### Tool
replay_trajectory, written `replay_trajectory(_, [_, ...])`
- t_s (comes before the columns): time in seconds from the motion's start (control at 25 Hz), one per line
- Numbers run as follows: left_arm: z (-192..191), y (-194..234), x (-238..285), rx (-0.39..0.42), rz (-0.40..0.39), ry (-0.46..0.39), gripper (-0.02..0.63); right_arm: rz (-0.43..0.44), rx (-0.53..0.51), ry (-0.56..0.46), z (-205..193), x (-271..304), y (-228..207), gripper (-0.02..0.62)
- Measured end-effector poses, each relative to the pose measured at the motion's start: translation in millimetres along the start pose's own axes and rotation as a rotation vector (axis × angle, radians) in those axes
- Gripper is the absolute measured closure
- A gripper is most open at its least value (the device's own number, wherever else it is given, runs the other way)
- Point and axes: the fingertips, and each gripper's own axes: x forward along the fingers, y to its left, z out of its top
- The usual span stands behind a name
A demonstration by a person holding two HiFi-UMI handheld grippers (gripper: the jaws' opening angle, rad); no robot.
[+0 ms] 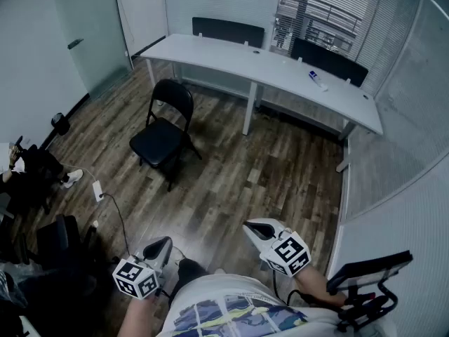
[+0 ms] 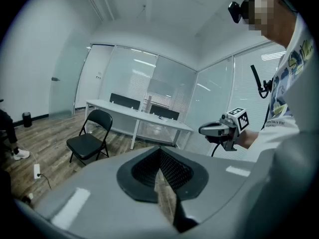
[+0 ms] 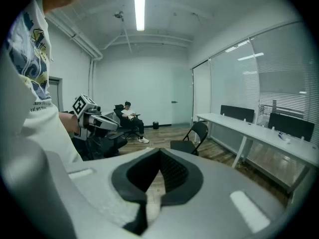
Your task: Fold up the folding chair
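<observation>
I see an office meeting room. A long white desk (image 1: 280, 72) runs along the far side, with low dark panels (image 1: 228, 30) standing behind it. The walls are mostly glass partitions (image 1: 407, 139), some with slatted blinds (image 1: 323, 12), and there is a frosted glass door (image 1: 88, 34). The floor is wood plank (image 1: 238, 181), and a tube light (image 3: 140, 4) hangs from a bare white ceiling. A black folding chair (image 1: 163, 133) stands on the open floor, and a person (image 3: 130, 116) sits in a chair at the far end.

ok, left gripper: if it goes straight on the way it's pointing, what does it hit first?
Most likely bare wood floor. The left gripper aims slightly downward, the folding chair sits left of that line, and the white table is well beyond. Depth is hard to judge.
</observation>
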Motion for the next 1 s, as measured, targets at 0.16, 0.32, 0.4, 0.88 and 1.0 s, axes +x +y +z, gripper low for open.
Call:
replay_trajectory(0.16, [-9, -2, 11, 0.002, -0.01, -0.023, 0.604, -0.022, -0.008, -0.001, -9, -16, -6, 0.593])
replay_trajectory(0.32, [0, -6, 31, 0.013, -0.052, -0.052, 0.604, -0.066, -0.02, 0.004, -3, -27, -20, 0.592])
replay_trajectory(0.4, [3, -8, 28, -0.02, -0.043, -0.046, 0.604, -0.055, -0.02, 0.011, -2, -23, -23, 0.592])
replay_trajectory(0.88, [2, 20, 14, -0.039, 0.056, -0.041, 0.604, -0.032, 0.033, -0.026, -3, 3, -30, 0.591])
replay_trajectory(1.0, [10, 32, 9, -0.039, 0.116, -0.053, 0.604, -0.006, 0.055, -0.032, 1, 6, -30, 0.577])
